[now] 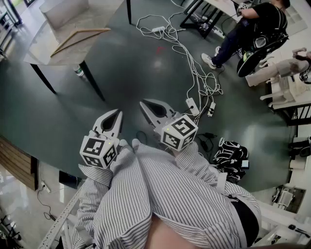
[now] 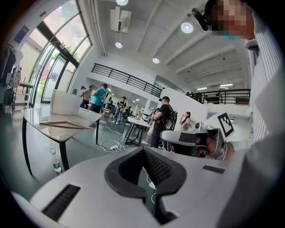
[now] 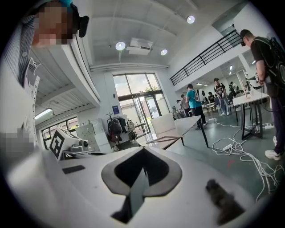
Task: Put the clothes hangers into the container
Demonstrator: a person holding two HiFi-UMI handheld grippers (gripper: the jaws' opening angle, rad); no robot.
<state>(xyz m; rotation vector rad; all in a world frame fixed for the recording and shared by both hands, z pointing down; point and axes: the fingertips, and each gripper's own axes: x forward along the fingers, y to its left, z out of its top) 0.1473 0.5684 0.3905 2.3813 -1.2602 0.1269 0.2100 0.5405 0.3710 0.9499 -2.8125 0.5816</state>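
**Head view:** white container point(image 1: 62, 10) on table point(image 1: 46, 51), upper left of frame; its inside not readable. Wooden clothes hanger point(image 1: 80, 35) flat on tabletop just beside container, outside it. Left gripper point(image 1: 115, 115) and right gripper point(image 1: 145, 104) at centre, well apart from table, jaws together, nothing held. Only here: cables point(image 1: 194, 73) across floor, black backpack point(image 1: 231, 155) lower right.

**Left gripper view:** jaws closed, empty. Container point(image 2: 66, 103) and hanger point(image 2: 62, 125) at left edge; bottle point(image 2: 56, 164) on floor under table.

**Right gripper view:** jaw tips meeting, nothing between. Container point(image 3: 165, 124) and hanger point(image 3: 165, 140) at centre.
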